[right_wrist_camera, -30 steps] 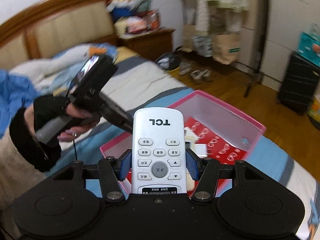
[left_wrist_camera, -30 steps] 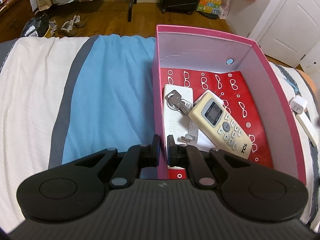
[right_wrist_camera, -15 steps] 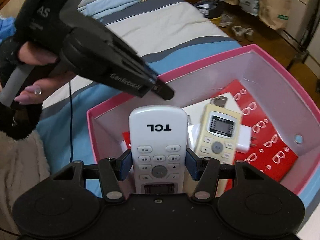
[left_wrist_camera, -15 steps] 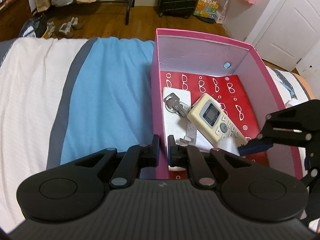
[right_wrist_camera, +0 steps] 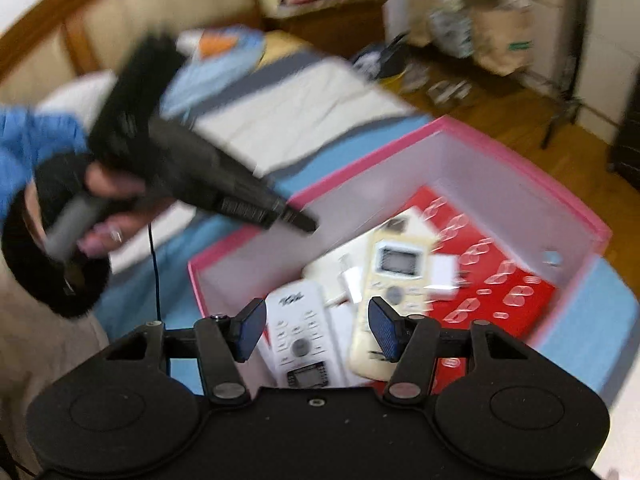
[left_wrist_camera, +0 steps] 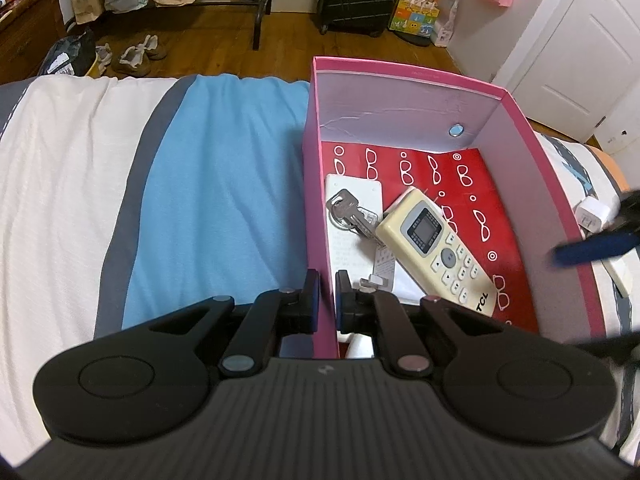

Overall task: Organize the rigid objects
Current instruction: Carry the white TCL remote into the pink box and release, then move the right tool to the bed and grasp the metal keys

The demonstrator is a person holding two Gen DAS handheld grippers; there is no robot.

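A pink box (left_wrist_camera: pixel 400 76) with a red patterned floor lies on the bed. My left gripper (left_wrist_camera: pixel 327 294) is shut on the box's near left wall. Inside lie a cream TCL remote (left_wrist_camera: pixel 438 248), a bunch of keys (left_wrist_camera: pixel 348 210) and a white card (left_wrist_camera: pixel 352 192). In the right wrist view my right gripper (right_wrist_camera: pixel 316 328) is open above the box (right_wrist_camera: pixel 520 168). A white TCL remote (right_wrist_camera: pixel 300 336) lies free in the box beside the cream remote (right_wrist_camera: pixel 394 272). The right gripper's blue pad (left_wrist_camera: pixel 592 248) shows blurred at the box's right side.
A white charger plug (left_wrist_camera: pixel 592 216) and a white stick-like object (left_wrist_camera: pixel 618 276) lie on the bed right of the box. The striped blue, grey and white bedspread (left_wrist_camera: pixel 200 200) spreads to the left. Wooden floor, shoes and bags lie beyond the bed's end.
My right gripper has opened and let the white TCL remote go into the box, then pulled back up and to the right. My left gripper keeps its hold on the box wall.
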